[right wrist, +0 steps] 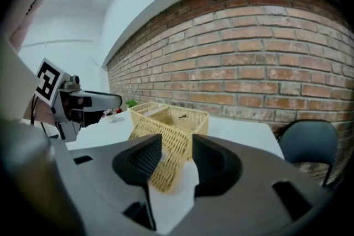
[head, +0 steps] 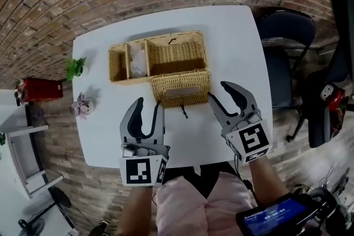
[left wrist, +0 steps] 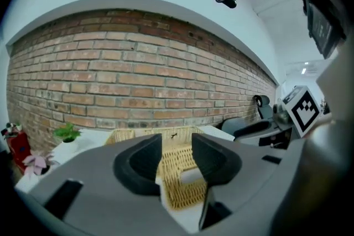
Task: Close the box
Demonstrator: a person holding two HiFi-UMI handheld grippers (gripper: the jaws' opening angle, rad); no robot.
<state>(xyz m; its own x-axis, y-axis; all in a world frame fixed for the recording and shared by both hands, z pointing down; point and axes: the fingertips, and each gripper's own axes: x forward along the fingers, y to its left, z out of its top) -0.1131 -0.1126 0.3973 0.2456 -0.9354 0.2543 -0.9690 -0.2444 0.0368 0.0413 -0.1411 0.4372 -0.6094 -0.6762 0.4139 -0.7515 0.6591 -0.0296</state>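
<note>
Tan wicker box [head: 160,58] sits open just ahead of the tongs, its lid [head: 181,88] seemingly flopped toward them; left tongs [head: 149,103] and right tongs [head: 217,90] gape empty, flanking it for lifting.

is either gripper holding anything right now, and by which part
Nothing is held. The left gripper and right gripper both have their jaws apart and empty, close to the open lid of the wicker box.

Left gripper [head: 148,106] pointing forward, jaws standing apart, gripping nothing. Right gripper [head: 218,91] alongside, leaning slightly inward, jaws likewise standing apart, empty. Left forearm [head: 134,208] and right forearm [head: 269,173] reaching forward.
</note>
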